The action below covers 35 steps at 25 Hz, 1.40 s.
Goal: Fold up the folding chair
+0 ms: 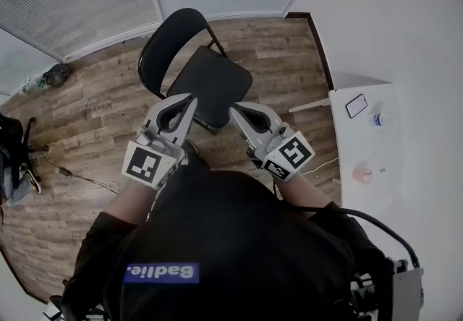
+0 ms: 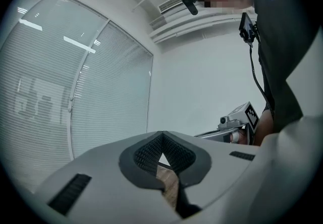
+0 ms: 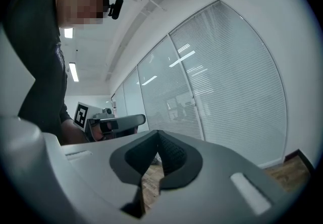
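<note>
Legible text, one item: white lettering on a blue patch [image 1: 160,272] on the person's black shirt [image 1: 239,240], behind both grippers. It is seen upside down and reads approximately "Badlie."; the letters "Bad" recur at the upper right of the left gripper view. The marker cube [image 1: 148,165] at the rear of the left gripper [image 1: 189,99] and its counterpart on the right gripper [image 1: 233,110] bear black-and-white square codes only, with no letters or numbers.

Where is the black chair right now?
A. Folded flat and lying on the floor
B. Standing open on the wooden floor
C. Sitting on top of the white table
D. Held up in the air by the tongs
B: the black chair stands unfolded on the wooden floor, its seat flat and its backrest up, and nothing is holding it.
</note>
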Available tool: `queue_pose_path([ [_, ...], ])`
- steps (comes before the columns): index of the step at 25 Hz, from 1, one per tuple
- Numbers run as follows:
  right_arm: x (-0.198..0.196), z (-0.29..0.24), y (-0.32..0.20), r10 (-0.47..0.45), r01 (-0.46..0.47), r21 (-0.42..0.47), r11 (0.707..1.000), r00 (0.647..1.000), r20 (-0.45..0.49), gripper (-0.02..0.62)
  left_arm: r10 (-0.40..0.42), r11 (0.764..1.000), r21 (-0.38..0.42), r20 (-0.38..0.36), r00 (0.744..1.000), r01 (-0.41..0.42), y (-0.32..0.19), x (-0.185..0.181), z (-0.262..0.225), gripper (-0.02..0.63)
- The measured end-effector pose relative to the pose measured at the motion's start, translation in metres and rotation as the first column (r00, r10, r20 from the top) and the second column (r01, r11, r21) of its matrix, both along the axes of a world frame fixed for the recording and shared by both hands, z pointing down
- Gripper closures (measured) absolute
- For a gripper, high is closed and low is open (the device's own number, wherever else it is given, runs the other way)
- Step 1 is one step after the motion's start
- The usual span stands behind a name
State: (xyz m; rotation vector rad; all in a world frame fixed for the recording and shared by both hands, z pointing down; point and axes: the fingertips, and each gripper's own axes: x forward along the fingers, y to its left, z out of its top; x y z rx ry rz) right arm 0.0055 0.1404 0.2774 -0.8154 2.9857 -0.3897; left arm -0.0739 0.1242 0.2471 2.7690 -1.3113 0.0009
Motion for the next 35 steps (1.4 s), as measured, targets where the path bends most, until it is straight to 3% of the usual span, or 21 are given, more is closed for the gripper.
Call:
queue_pose_path([
  [6,-0.033,0.000,-0.043,0.052,-0.052,0.002,0.999,0.999,-0.006,0.594,0.067,0.995,-0.081,0.023,0.997,-0.065,-0.042,-0.024,0.020,0.601],
  [11,-0.042,0.000,-0.065,0.068,-0.068,-0.010,0.998,0.998,-0.002,0.594,0.086,0.992,-0.088,-0.026,0.996,-0.088,-0.066,-0.032,0.025,0.601],
  [18,-0.016,0.023,-0.092,0.078,-0.077,-0.064,0.995,0.997,0.016,0.588,0.070,0.990,-0.121,-0.032,0.997,-0.074,-0.102,-0.016,0.037,0.601],
  [26,0.031,0.041,-0.118,0.035,-0.030,-0.081,0.996,0.998,0.055,0.584,0.050,0.989,-0.137,0.011,0.999,-0.048,-0.124,0.036,0.051,0.601],
  [35,0.041,0.071,-0.148,0.042,-0.037,-0.130,0.991,0.999,0.033,0.581,0.000,0.987,-0.159,0.046,0.999,0.008,-0.156,0.015,0.067,0.601],
])
